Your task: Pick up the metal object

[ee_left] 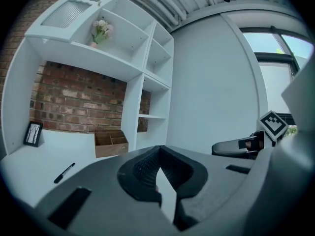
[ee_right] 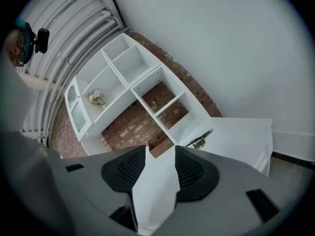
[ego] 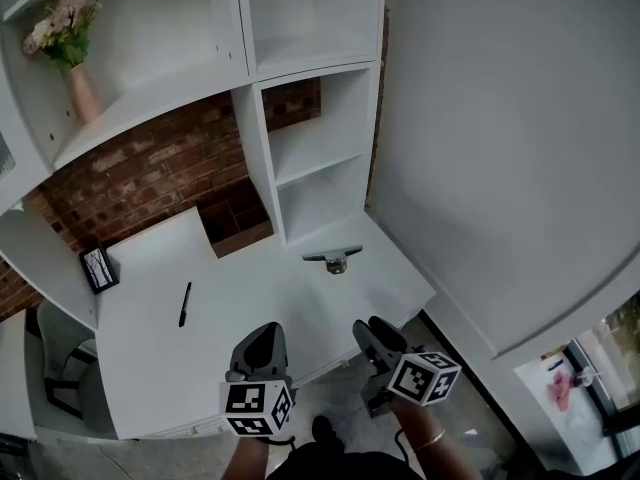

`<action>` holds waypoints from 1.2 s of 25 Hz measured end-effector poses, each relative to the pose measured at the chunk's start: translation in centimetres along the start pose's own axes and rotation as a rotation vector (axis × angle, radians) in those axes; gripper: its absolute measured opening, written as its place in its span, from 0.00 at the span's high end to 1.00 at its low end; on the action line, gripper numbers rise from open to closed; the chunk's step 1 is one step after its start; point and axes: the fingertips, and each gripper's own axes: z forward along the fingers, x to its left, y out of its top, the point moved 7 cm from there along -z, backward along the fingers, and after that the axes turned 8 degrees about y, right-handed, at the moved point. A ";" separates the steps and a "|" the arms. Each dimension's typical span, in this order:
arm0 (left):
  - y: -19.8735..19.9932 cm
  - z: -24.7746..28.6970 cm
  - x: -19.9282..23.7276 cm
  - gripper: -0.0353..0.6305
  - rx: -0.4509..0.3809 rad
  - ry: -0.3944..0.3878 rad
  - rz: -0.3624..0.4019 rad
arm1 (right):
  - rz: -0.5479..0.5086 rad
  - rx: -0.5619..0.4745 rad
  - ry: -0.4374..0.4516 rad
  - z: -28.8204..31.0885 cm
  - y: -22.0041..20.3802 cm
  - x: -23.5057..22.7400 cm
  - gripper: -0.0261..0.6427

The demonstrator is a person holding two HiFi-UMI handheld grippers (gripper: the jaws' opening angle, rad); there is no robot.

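Metal object [ego: 335,260]: lies on the white desk [ego: 160,368], twelve o'clock from the right gripper [ego: 372,330], well apart. Probably stiff, slick, fairly heavy; best gripped across its long bar. Right jaws wide apart, empty. Left gripper [ego: 263,333]: jaws together, empty.

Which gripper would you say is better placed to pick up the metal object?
The right gripper: its jaws stand open and empty, and the metal object lies nearer it; the left gripper is shut.
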 end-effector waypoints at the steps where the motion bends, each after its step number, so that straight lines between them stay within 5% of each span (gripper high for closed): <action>1: 0.2 0.6 0.3 0.93 0.000 -0.004 0.000 | 0.008 -0.003 -0.003 0.7 0.2 -0.2 0.72; 30: -0.2 15.2 5.2 0.93 0.111 0.020 -0.025 | 0.358 0.015 -0.112 15.5 0.8 -12.7 0.72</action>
